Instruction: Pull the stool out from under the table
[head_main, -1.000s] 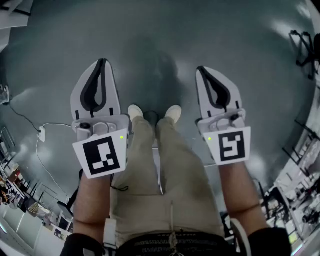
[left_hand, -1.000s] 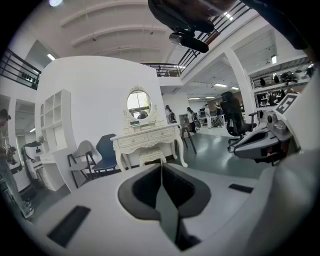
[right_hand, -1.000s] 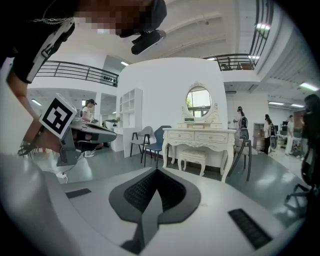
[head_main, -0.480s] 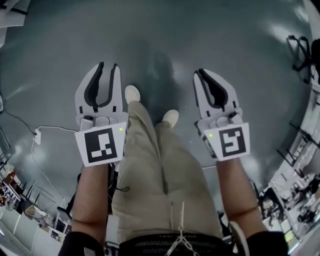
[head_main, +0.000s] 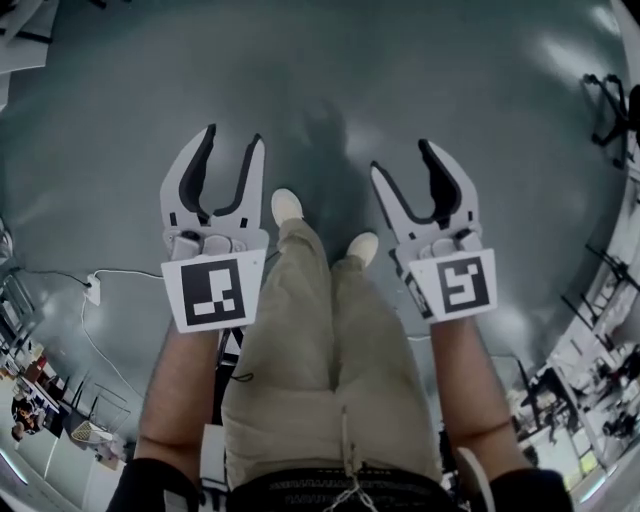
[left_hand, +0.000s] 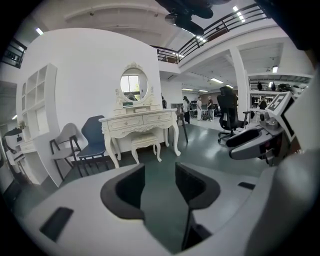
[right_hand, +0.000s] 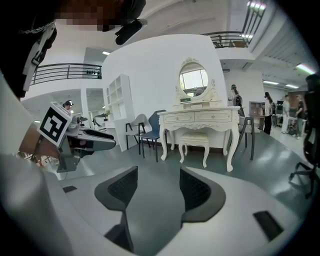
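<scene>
A cream stool (left_hand: 145, 144) (right_hand: 195, 140) stands tucked under an ornate cream dressing table (left_hand: 142, 121) (right_hand: 200, 119) with an oval mirror, far across the grey floor. Both grippers are held out in front of the person, a long way from it. The jaws of my left gripper (head_main: 226, 149) (left_hand: 157, 187) are opening and nothing lies between them. My right gripper (head_main: 411, 168) (right_hand: 157, 192) is opening too, with only floor showing between its dark pads. In the head view the person's legs and white shoes (head_main: 286, 205) show between the grippers.
A grey chair (left_hand: 65, 147) and a blue chair (left_hand: 94, 140) stand left of the dressing table, near a white shelf unit (left_hand: 32, 115). A black office chair (left_hand: 227, 112) is at the right. A white cable and plug (head_main: 92, 288) lie on the floor at the left.
Both grippers went from shut to open, the left one first. The person has stepped forward, legs shifting between the grippers.
</scene>
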